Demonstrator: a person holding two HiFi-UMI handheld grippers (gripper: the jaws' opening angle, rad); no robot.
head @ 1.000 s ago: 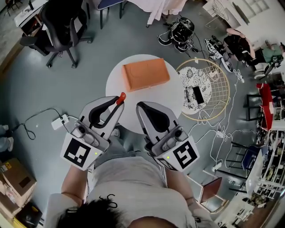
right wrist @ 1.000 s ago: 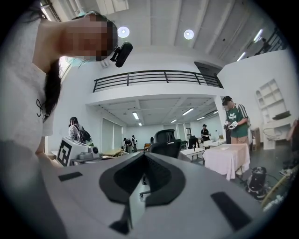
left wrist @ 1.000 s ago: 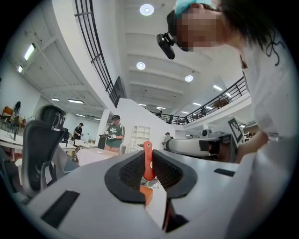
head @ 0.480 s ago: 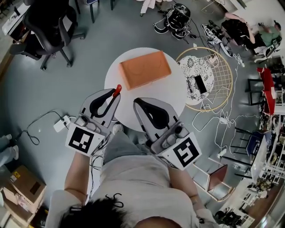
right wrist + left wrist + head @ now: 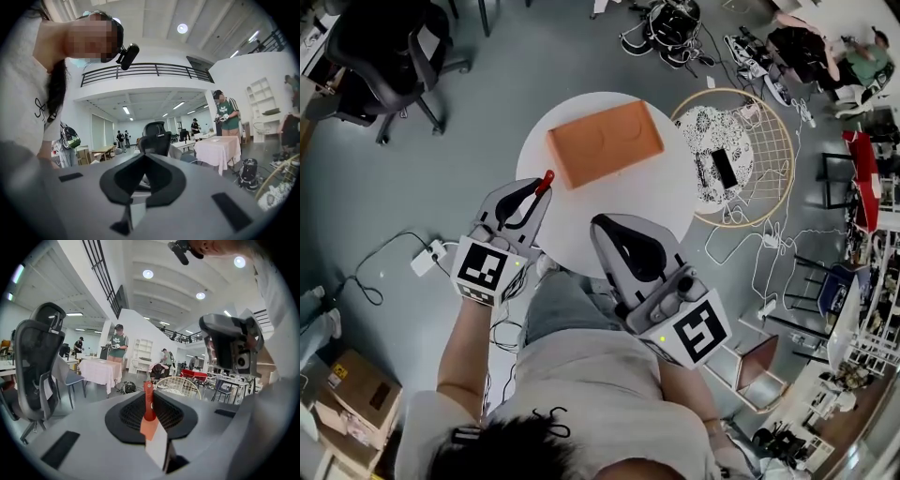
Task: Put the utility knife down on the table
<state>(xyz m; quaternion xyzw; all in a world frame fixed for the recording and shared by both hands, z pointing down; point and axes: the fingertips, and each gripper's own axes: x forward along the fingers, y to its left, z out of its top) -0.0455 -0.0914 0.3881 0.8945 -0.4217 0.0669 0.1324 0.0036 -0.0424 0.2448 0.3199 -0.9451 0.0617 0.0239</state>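
My left gripper is shut on a red utility knife, whose tip sticks out past the jaws over the left edge of the round white table. In the left gripper view the knife stands upright between the closed jaws, held in the air. My right gripper hangs over the table's near edge; its jaws meet with nothing between them. In the right gripper view the right gripper points out at the room.
An orange flat box lies on the far half of the table. A round wire basket with a dark phone stands to the right. An office chair is far left; a power strip and cables lie on the floor.
The left gripper has moved forward with the knife still in it and stands more upright. The right gripper has slipped back and right, nearer the body.
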